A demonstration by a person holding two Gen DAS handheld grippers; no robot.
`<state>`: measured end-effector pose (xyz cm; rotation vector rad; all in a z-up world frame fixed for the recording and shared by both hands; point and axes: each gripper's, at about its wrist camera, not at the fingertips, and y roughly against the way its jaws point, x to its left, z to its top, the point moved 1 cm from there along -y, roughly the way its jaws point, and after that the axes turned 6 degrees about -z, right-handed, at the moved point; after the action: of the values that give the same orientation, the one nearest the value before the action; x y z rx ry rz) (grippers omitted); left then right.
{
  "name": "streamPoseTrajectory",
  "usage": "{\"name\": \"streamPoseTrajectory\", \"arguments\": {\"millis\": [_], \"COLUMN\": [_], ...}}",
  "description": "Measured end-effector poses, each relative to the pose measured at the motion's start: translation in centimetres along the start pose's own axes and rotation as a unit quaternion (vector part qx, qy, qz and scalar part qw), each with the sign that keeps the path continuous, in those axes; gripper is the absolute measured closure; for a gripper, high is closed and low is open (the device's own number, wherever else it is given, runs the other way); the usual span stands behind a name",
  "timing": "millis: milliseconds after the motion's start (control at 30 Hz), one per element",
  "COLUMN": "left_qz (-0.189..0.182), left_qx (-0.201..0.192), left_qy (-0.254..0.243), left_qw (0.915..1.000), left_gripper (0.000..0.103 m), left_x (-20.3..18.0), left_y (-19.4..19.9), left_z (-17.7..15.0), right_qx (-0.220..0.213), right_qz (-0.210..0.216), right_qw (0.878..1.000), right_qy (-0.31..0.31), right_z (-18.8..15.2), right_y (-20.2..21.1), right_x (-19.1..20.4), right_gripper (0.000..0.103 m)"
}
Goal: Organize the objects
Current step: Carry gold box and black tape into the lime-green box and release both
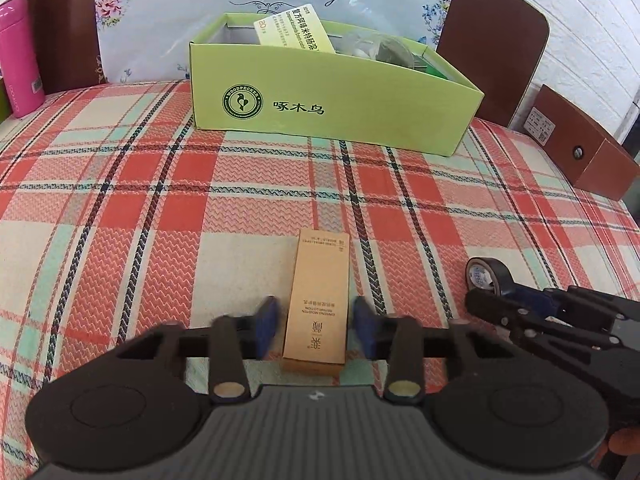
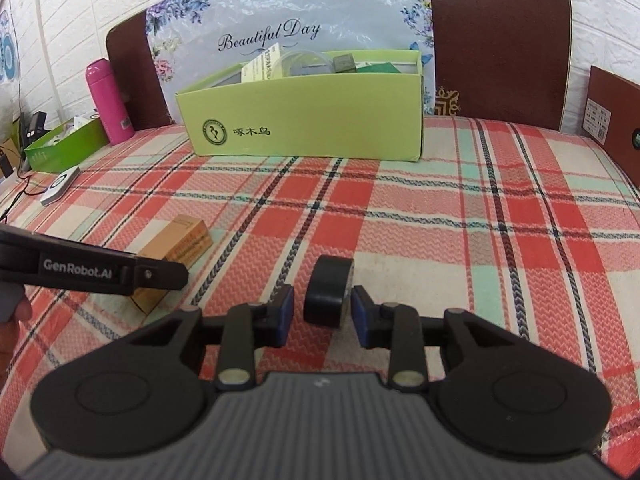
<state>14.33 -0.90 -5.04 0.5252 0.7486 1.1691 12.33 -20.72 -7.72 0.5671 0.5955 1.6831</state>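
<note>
Two things are left loose on the plaid-covered worktop, and I have a tool lined up on each. My left gripper straddles the tan carton, which lies flat with its long side pointing away from me; the jaws are spread, a blue pad on either side of it, a sliver of gap showing on both — not yet pinching. My right gripper is in the same state around the black tape roll, which stands on its edge between the pads; the right pad looks very close to the roll, the left one clearly apart from it.

Well beyond both, at the far edge of the worktop, sits the green box, open at the top and already holding a leaflet, some clear plastic and a few other bits. I take it as the destination, so the step in hand is the double pickup.

Next comes the closing of both sets of jaws. The carton is light card — firm pressure, not crushing. The roll could tip or trundle off if one pad reaches it first, so I would centre it before squeezing, then lift both and carry them forward over the box's near wall.
</note>
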Motion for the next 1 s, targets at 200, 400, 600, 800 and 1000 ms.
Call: {"name": "streamPoseTrajectory", "arguments": {"millis": [200,400,600,800,1000], "left_qz": [-0.016,-0.024,0.000,0.006,0.014], "left_qx": [-0.028,-0.086,-0.122,-0.113,-0.093], "left_qy": [-0.001,-0.023,-0.024,-0.019,-0.014], "left_qw": [0.9995,0.9957,0.9922,0.9934,0.9955], "left_gripper": [0.071,0.071,0.071,0.071,0.071], "left_x": [-0.2,-0.1,2.0,4.2,5.5], "left_y": [1.6,4.0,3.5,-0.1,-4.1], "left_z": [1.6,6.8,13.2,18.1,20.2], "right_qx": [-0.040,-0.106,-0.155,-0.152,-0.142], "right_qz": [0.007,0.018,0.003,-0.024,-0.034], "right_qw": [0.999,0.994,0.988,0.988,0.989], "right_qy": [0.012,0.017,0.016,-0.006,-0.009], "right_z": [2.3,7.9,13.8,18.1,20.1], "right_y": [1.6,2.6,0.6,-4.8,-9.7], "right_x": [0.4,0.1,-0.4,-2.1,-3.1], "right_gripper": [0.084,0.084,0.084,0.084,0.084]}}
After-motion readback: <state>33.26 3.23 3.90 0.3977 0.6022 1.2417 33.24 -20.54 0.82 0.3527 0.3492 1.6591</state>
